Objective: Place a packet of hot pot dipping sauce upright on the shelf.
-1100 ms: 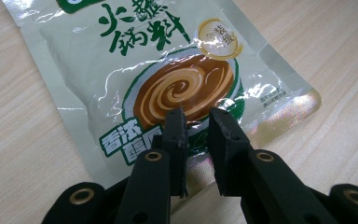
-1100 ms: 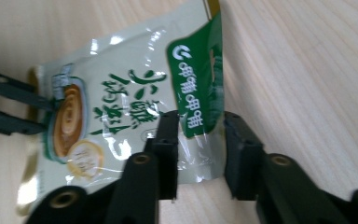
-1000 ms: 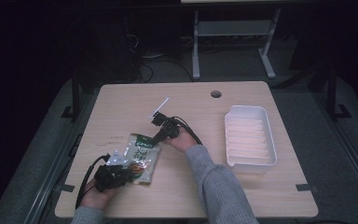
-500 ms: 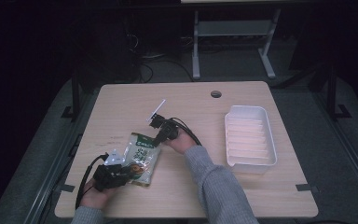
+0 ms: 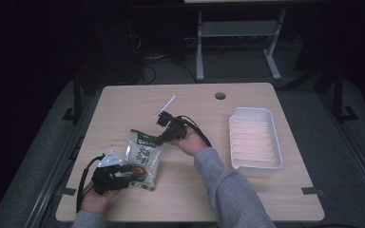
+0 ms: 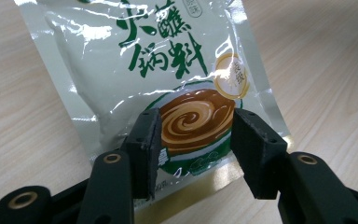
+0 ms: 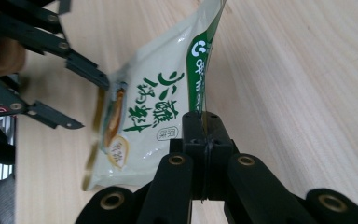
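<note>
- While the right gripper was clamped on the top edge of the sauce pouch, its jaws were pressed together with the pouch's seam pinched between them, and that end was lifted off the table.
- Left gripper had just been opening: jaws stood apart on either side of the pouch's lower end, pads clear of the foil in its own view, so the hold there looked released.
- Pouch sat near the front left of the table, printed side up, lower end by the left gripper, upper end raised toward the right gripper.
- White tray stood well apart at the right side, nothing in it as far as the high view showed.
- Thin white stick lay on the table beyond the right gripper; could not tell what it was at that size.
- Judged progress: early to middle. Done: pouch gripped and handed over to one gripper. Left: carry across the table and set down, probably into the tray.
</note>
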Demonstrator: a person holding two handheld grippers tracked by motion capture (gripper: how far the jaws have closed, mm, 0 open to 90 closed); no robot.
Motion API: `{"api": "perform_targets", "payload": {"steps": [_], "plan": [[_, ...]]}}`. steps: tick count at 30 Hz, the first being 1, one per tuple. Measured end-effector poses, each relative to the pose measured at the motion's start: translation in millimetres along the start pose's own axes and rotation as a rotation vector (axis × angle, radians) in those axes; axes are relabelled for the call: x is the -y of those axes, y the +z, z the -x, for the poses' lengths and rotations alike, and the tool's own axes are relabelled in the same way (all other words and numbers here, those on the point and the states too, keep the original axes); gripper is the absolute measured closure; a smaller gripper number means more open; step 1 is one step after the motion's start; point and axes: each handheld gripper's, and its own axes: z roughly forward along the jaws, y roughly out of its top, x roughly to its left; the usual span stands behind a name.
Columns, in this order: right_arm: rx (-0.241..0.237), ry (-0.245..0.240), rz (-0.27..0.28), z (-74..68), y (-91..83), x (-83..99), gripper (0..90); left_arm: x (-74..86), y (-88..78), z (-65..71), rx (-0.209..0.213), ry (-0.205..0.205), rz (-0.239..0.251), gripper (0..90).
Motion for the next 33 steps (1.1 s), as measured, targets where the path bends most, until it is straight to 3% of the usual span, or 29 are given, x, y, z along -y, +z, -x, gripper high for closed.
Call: {"api": "perform_targets", "payload": {"steps": [6,14,33], "plan": [[0.001,-0.033,0.028,-9.9,-22.4,-0.8,89.7,-1.2,-2.5,0.0,0.021,-0.019,0.041,43.2],[-0.004,-0.097,0.063,-27.1,-50.9,1.7,89.7,-3.4,-4.3,2.1,0.034,-0.008,0.080,36.2],[-0.059,-0.216,0.055,-58.6,-82.3,8.3,89.8,-9.6,-1.6,8.2,0.063,0.010,0.130,30.8]]}}
